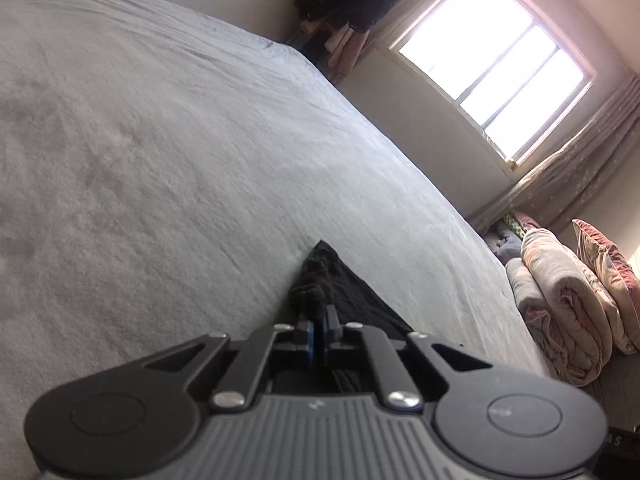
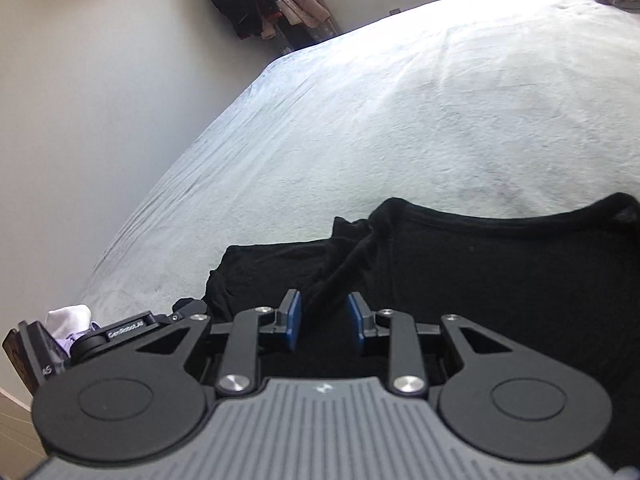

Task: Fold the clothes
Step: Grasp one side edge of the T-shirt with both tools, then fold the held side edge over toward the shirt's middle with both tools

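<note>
1. The left tongs (image 1: 319, 322), low in the frame's centre, are clamped on a bunched edge of black cloth (image 1: 352, 292).
2. The cloth lies on a pale grey bed (image 1: 160, 140).
3. A bright window (image 1: 496, 68) fills the upper right; folded quilts (image 1: 560, 300) sit at right.

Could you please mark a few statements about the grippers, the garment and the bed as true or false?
1. The left gripper is shut on the black garment. True.
2. The right gripper is shut on the fabric. False: its jaws stand apart above the garment.
3. The garment lies on a light grey bed cover. True.
4. The garment is white. False: it is black.
5. A bright window shows in the left wrist view. True.
</note>
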